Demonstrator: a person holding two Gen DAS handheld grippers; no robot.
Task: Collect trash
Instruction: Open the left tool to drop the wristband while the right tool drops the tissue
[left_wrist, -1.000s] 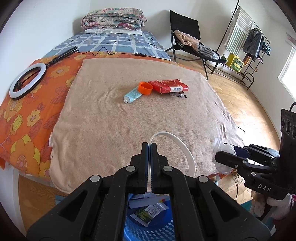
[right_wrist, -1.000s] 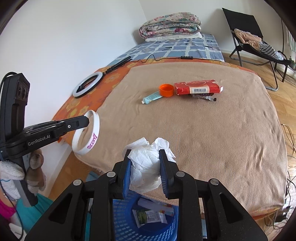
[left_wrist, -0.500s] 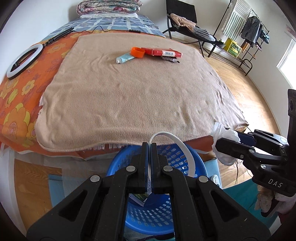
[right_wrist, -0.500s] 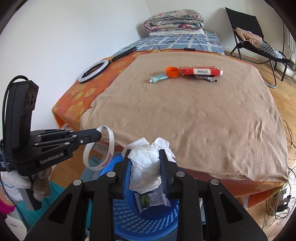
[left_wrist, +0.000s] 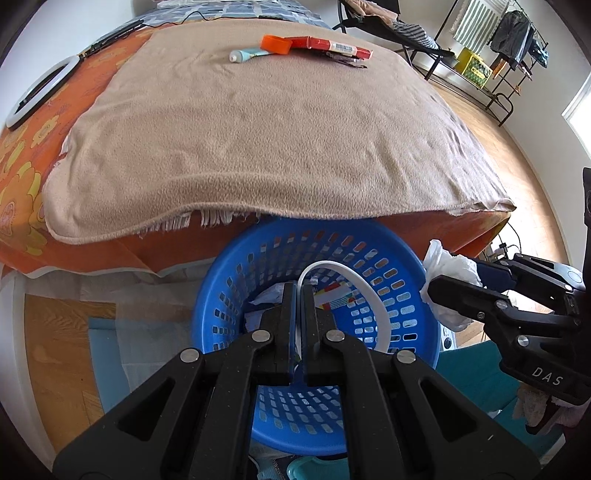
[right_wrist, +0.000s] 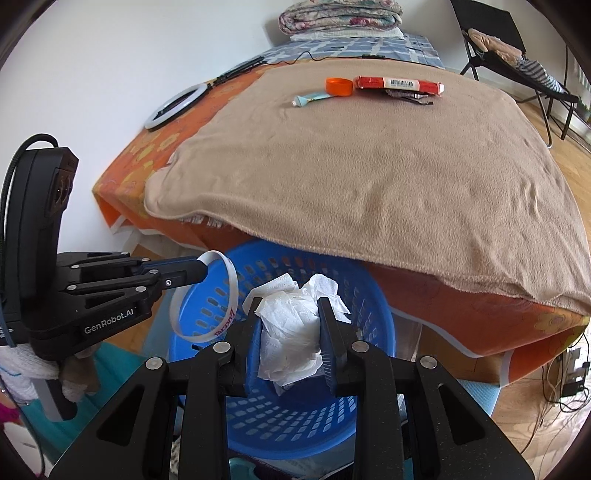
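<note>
A: Tissue (right_wrist: 290, 334) wad sits clenched in the right tongs (right_wrist: 290, 314) above the blue basket (right_wrist: 373, 317).

B: Left tongs (left_wrist: 297, 291) pinch a white wristband (left_wrist: 364, 282) over it, beside the bed (left_wrist: 266, 122).

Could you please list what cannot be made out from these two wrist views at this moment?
- Basket contents: left wrist view, mostly hidden by the left claw and wristband.
- Wristband lettering: right wrist view, seen edge-on, so unreadable.
- Basket floor: right wrist view, covered by the tissue in the right claw.
- Dark wrapper by the red pack: too small to identify.
</note>
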